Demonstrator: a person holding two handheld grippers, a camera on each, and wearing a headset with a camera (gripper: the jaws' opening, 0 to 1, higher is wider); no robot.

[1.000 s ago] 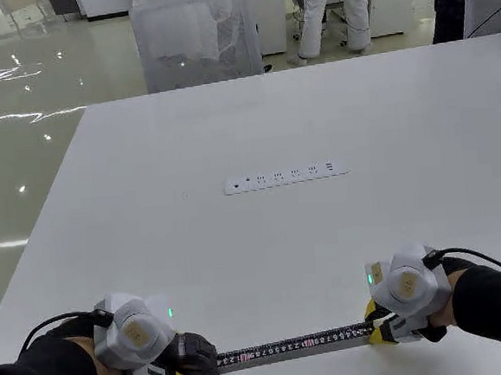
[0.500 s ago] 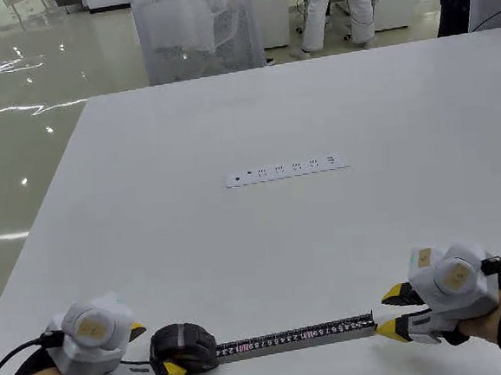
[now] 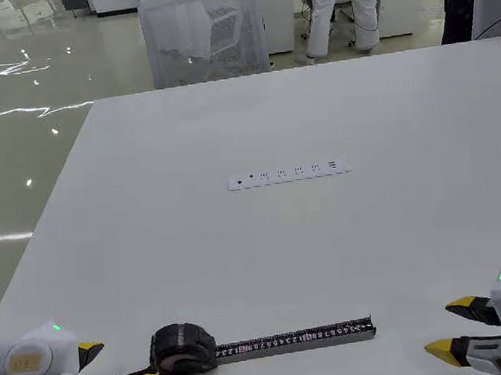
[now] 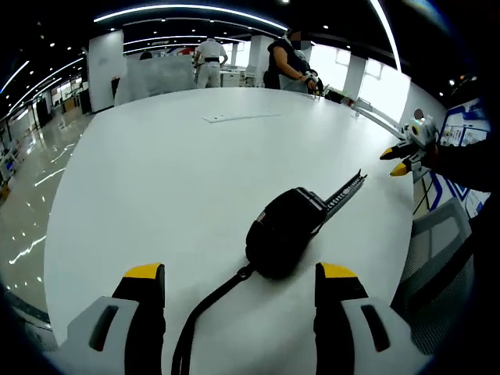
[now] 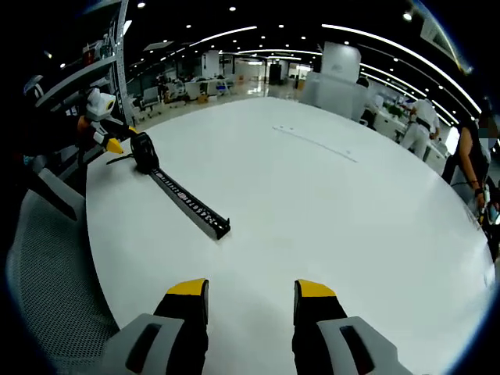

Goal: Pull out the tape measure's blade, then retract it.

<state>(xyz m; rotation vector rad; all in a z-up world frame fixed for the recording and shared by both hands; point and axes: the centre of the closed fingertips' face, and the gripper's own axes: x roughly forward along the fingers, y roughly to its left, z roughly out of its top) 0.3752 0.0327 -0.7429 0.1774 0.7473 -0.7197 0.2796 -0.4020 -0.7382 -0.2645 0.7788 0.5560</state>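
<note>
The black tape measure (image 3: 183, 347) lies on the white table (image 3: 264, 247) near its front edge, blade (image 3: 297, 337) drawn out to the right. My left gripper (image 3: 119, 368) stands open just left of the case, touching nothing. In the left gripper view the case (image 4: 285, 230) sits a little ahead of the open left gripper (image 4: 241, 273), its black wrist strap (image 4: 207, 312) trailing back between the jaws. My right gripper (image 3: 450, 326) is open, a short way right of the blade's end. The right gripper view has the blade (image 5: 191, 207) well ahead of the open right gripper (image 5: 251, 289).
A white power strip (image 3: 288, 172) lies mid-table. A grey mesh chair (image 3: 204, 35) stands at the far edge, with people standing on the shiny floor behind it. Another mesh chair (image 5: 47, 258) sits close to the table's near edge.
Both grippers have let go, the left of the case and the right of the blade end. They have drawn apart outward. The tape stays on the table with its blade out.
</note>
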